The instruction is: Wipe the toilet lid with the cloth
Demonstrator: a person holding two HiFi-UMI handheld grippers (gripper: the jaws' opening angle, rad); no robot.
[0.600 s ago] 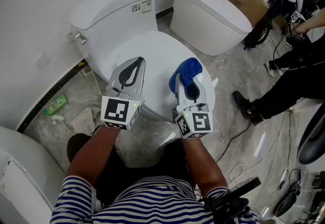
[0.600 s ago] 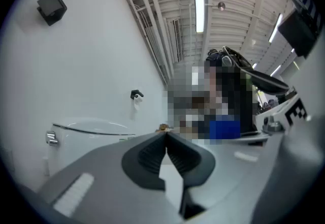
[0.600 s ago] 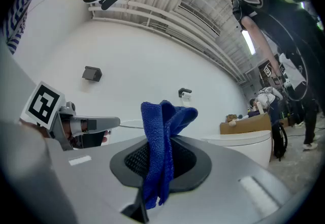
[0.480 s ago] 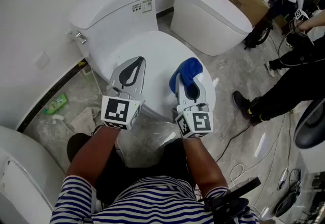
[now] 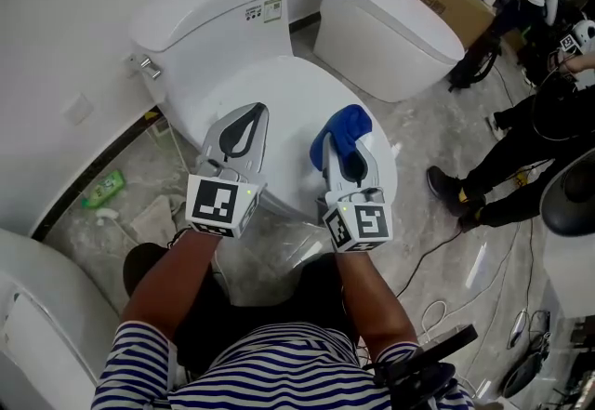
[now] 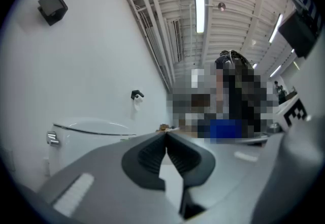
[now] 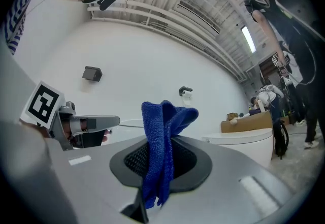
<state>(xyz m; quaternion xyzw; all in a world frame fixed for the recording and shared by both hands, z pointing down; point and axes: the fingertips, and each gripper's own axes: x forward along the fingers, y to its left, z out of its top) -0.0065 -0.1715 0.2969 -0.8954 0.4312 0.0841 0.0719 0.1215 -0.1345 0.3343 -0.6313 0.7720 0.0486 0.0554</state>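
Both forearms reach forward side by side, holding the grippers over the front of the closed toilet lid (image 5: 288, 87), jaws pointing toward the tank (image 5: 209, 13). The left gripper (image 5: 251, 112) sits over the lid's left part, its jaws pressed together with nothing between them. The right gripper (image 5: 351, 150), near the lid's right edge, is clamped on the blue cloth (image 5: 346, 125), which bunches up beyond the jaw tips.

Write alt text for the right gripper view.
The right gripper is shut on a folded blue microfibre cloth that stands up between its jaws. Behind are a white wall, the left gripper and a white ceramic toilet.
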